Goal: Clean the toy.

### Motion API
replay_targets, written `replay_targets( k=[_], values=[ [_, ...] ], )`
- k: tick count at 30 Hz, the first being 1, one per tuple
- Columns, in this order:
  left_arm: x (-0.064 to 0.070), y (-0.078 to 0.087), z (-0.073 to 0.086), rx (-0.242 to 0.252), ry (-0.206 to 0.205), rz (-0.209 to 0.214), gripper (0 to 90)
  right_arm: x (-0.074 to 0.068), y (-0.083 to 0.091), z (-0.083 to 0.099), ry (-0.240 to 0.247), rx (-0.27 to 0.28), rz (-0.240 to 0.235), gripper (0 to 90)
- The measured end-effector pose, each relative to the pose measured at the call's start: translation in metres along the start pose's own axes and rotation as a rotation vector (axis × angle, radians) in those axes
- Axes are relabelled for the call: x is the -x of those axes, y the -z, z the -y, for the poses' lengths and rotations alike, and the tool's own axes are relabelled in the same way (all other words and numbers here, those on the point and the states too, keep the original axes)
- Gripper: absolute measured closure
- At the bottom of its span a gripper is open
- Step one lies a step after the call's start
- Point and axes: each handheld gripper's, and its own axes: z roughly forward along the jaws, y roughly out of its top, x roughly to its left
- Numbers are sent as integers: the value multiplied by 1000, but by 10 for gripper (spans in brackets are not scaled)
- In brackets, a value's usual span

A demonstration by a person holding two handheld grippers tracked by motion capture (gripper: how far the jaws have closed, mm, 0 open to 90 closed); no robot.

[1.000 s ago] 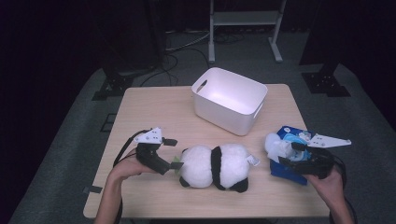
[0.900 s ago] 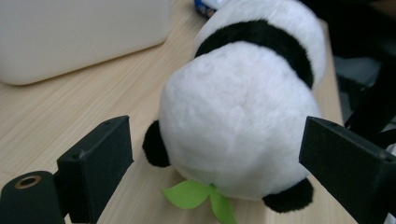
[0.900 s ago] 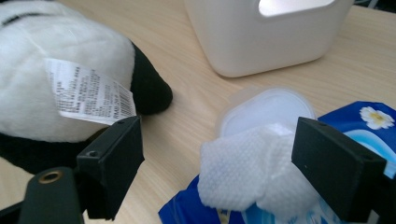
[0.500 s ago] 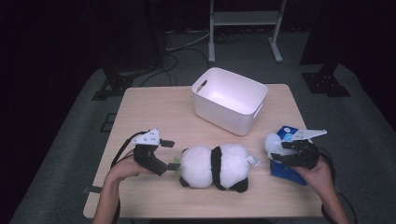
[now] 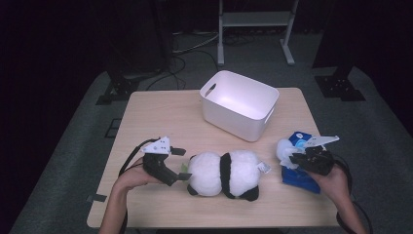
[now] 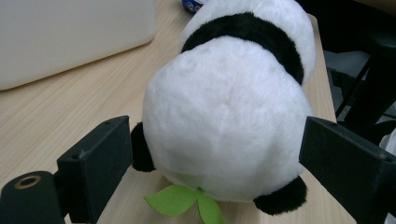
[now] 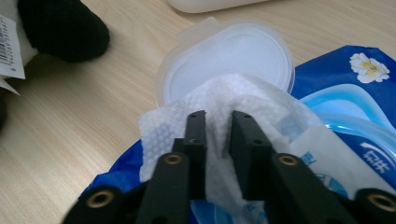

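Note:
A black-and-white panda plush (image 5: 224, 173) lies on its side on the wooden table (image 5: 160, 117). My left gripper (image 5: 180, 165) is at its left end and stands open. In the left gripper view, the left gripper (image 6: 219, 154) has its jaws wide on either side of the panda (image 6: 224, 112), not pressing it. At the right lies a blue wipes pack (image 5: 301, 176) with its lid flipped open (image 7: 233, 56). My right gripper (image 7: 218, 119) is shut on a white wipe (image 7: 163, 126) that sticks out of the pack (image 7: 369, 65). It shows over the pack in the high view (image 5: 294, 158).
A white plastic bin (image 5: 238, 105) stands at the back middle of the table, empty as far as I see. A green felt leaf (image 6: 187, 203) pokes out under the panda. A paper tag (image 7: 11, 42) hangs from the plush. Dark floor and stands surround the table.
My right gripper has shifted a little left and down onto the wipes pack. The left gripper and the panda have stayed put.

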Motion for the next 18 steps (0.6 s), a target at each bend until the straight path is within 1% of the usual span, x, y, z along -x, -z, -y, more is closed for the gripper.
replay_targets(
  k=[1, 2, 3, 6, 7, 13, 16, 17, 18],
  values=[
    [0, 0, 0, -1, -3, 1, 84, 0, 0, 0, 0, 0, 0, 805],
    [0, -1, 0, -1, -3, 0, 84, 1, 2, 0, -11, 5, -9, 829],
    [0, -2, 1, -1, -2, 3, 83, 1, 2, 1, -10, 10, -10, 840],
    [0, -3, 1, -9, -5, 3, 84, 3, 5, 1, -20, 19, -19, 846],
    [1, -4, 2, -8, -3, 6, 84, 4, 8, 1, -26, 33, -28, 858],
    [2, -4, 1, -6, -10, 11, 84, 5, 17, 0, -44, 59, -48, 864],
    [2, -4, 1, -6, -12, 12, 84, 7, 25, -1, -59, 87, -65, 864],
    [2, -5, 1, -9, -10, 13, 84, 8, 29, -3, -66, 104, -75, 864],
    [2, -5, 1, -9, -10, 13, 84, 8, 29, -3, -66, 104, -75, 864]
  ],
)
